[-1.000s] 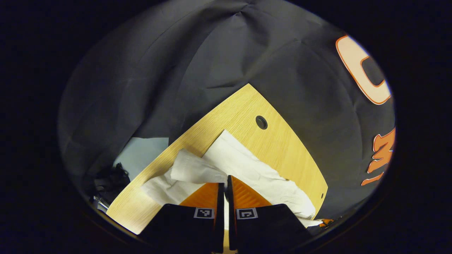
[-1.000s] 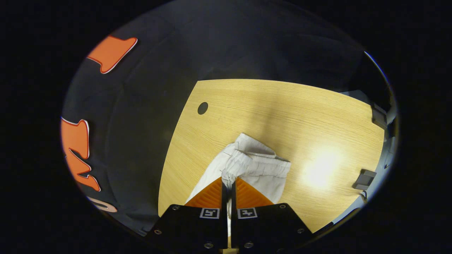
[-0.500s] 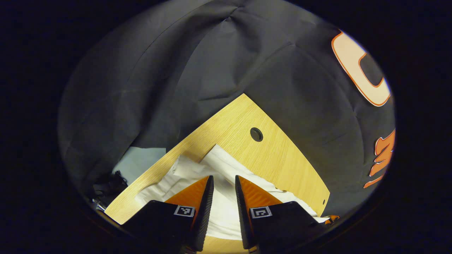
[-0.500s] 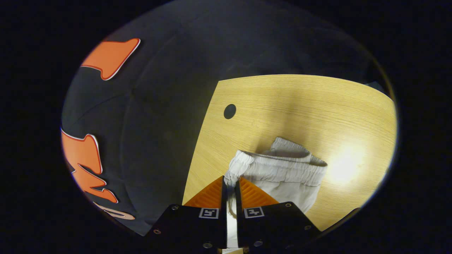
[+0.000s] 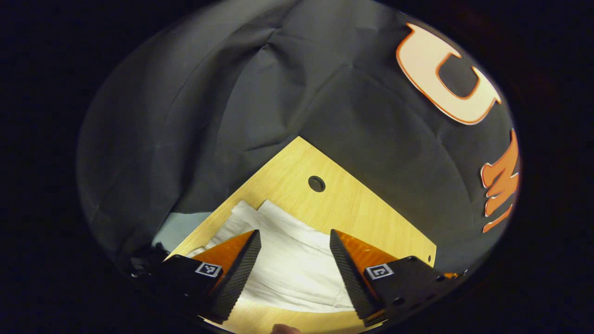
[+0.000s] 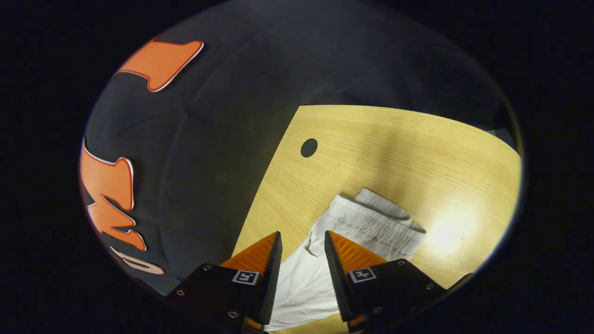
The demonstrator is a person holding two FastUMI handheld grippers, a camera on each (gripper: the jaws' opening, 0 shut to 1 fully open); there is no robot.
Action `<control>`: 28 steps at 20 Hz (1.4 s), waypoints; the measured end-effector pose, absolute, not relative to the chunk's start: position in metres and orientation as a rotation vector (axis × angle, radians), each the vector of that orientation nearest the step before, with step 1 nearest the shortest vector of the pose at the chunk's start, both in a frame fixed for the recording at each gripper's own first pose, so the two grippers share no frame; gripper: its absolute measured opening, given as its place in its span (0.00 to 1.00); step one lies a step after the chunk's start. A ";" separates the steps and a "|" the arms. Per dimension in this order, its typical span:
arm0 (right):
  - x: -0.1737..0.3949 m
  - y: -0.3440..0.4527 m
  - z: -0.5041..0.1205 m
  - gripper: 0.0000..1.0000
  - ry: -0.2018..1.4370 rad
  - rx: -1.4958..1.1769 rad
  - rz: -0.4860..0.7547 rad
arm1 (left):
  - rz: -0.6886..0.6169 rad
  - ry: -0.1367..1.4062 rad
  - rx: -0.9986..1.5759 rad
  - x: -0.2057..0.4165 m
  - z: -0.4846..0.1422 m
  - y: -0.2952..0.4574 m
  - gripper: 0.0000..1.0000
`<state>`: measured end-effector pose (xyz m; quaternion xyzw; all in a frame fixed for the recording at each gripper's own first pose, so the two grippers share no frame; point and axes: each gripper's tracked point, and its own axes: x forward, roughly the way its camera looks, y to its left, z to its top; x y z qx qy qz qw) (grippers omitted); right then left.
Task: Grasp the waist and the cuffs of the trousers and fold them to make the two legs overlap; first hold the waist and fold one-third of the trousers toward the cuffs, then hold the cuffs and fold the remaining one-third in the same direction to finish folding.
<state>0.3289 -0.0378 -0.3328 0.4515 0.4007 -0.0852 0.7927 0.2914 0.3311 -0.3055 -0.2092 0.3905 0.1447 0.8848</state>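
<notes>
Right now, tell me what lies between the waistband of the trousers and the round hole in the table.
In the right gripper view, only bare wooden table lies between the waistband and the round hole; nothing else sits on that stretch.

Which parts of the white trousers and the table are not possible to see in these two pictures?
- Left gripper view: the white cloth trousers pass behind the open left tool.
- Right gripper view: the open right tool covers the trousers below the gathered elastic waist.
- Wooden table: far edge lost in shadow.
</notes>
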 end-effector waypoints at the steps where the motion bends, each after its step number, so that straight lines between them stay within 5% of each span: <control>1: 0.325 -0.040 -0.333 0.65 0.863 0.956 -0.175 | 0.268 0.830 -0.417 0.288 -0.302 0.321 0.98; 3: 0.314 -0.047 -0.338 0.70 0.882 0.921 -0.175 | 0.234 0.854 -0.371 0.285 -0.298 0.305 0.94; 4: 0.308 -0.051 -0.341 0.82 0.897 0.910 -0.176 | 0.219 0.852 -0.339 0.285 -0.294 0.298 0.98; 9: 0.282 -0.066 -0.361 0.91 0.966 0.857 -0.183 | 0.179 0.889 -0.261 0.272 -0.283 0.269 0.98; 17: 0.252 -0.082 -0.406 0.96 1.045 0.867 -0.245 | 0.117 0.901 -0.195 0.239 -0.278 0.215 0.99; 28: 0.265 -0.079 -0.436 0.96 1.001 0.905 -0.215 | 0.005 0.725 -0.039 0.236 -0.222 0.098 1.00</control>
